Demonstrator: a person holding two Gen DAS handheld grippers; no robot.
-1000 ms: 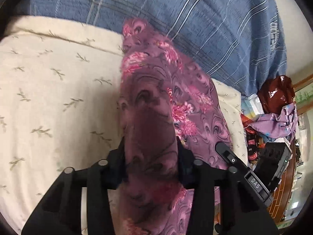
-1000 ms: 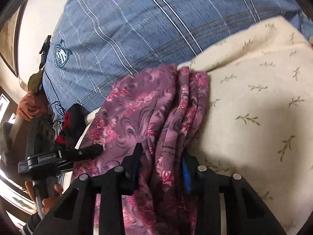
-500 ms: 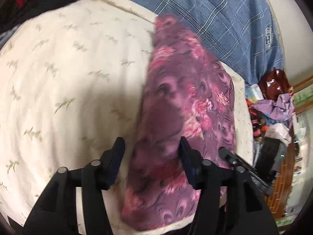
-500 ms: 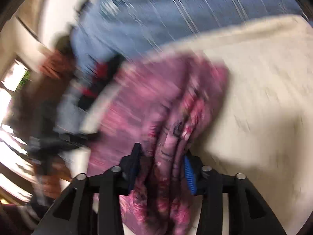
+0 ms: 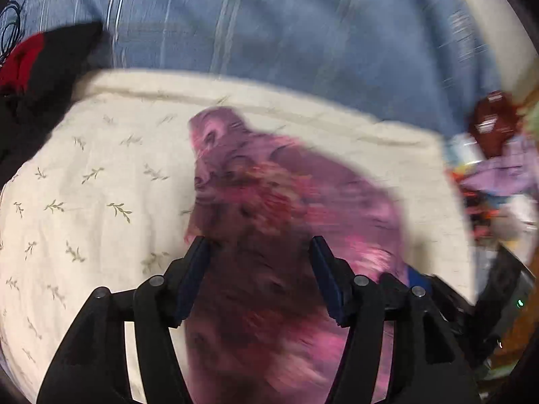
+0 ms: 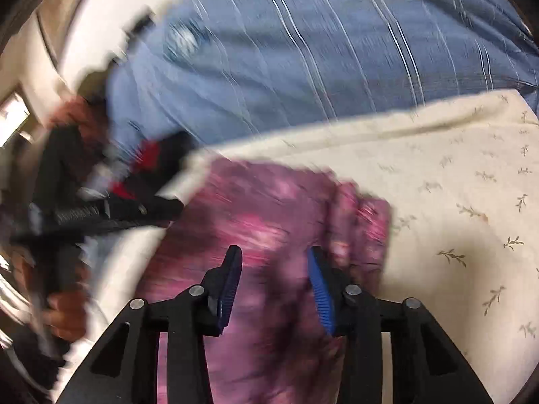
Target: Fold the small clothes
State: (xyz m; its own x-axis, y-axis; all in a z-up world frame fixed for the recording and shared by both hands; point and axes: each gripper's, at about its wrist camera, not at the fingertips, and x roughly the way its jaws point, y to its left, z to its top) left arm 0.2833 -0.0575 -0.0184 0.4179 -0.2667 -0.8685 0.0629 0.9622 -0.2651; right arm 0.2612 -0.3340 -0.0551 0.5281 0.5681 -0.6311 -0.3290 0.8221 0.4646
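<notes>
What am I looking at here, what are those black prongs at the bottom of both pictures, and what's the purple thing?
Each picture comes from a camera mounted on a hand-held pincer tool; a person holds one in each hand. The black prongs are the tool's two fingers. One view looks along the left gripper, the other along the right gripper. Both point down at a purple flowered garment lying on a cream cloth with a leaf print, with a blue striped cover behind. Both pictures are blurred. The garment runs between both pairs of fingers. The left jaws are opening, the right ones closing; no pad visibly presses the cloth. In the right view, the other tool shows at the left edge.
</notes>
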